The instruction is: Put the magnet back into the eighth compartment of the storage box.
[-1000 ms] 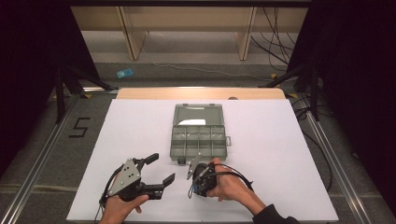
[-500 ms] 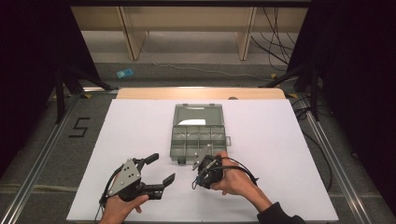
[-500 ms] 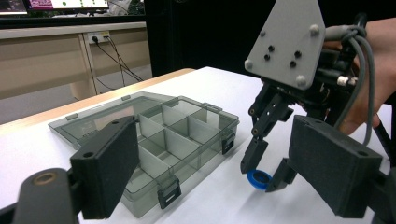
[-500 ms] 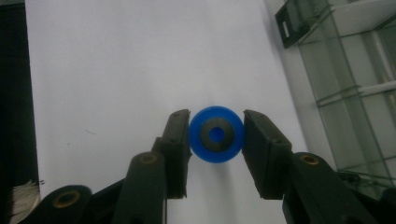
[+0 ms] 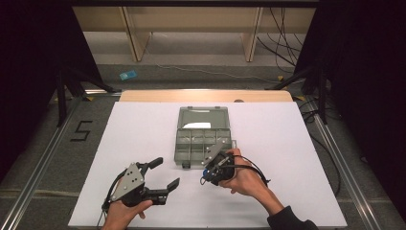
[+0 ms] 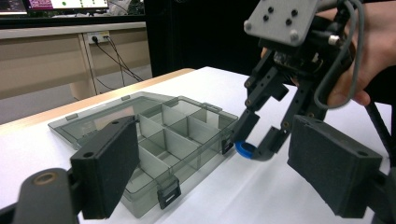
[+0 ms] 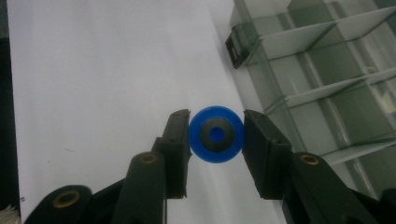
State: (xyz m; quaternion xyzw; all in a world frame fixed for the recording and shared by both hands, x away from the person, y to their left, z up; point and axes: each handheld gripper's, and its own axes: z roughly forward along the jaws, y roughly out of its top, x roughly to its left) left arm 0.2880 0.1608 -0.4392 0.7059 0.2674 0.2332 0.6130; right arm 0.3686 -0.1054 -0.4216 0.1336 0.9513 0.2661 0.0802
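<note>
A small blue ring-shaped part [image 7: 216, 134] with a grey centre sits squeezed between my right gripper's jaws [image 7: 216, 140]. From the left gripper view the same blue part [image 6: 243, 150] hangs just above the white table beside the box's front corner. The clear grey compartment box [image 5: 200, 139] lies open at the table's middle, lid folded back. My right gripper [image 5: 207, 176] hovers at the box's near right corner. My left gripper [image 5: 165, 173] rests low at the front left, jaws wide apart and empty.
The box compartments [image 6: 163, 135] look empty from here; a white slip [image 5: 196, 125] lies under the lid. The white table top [image 5: 287, 143] spreads to both sides. Cables [image 5: 282, 43] and shelving stand on the floor beyond the far edge.
My right gripper has moved forward and to the right, from the table's front toward the box's near right corner. The left gripper has stayed put.
</note>
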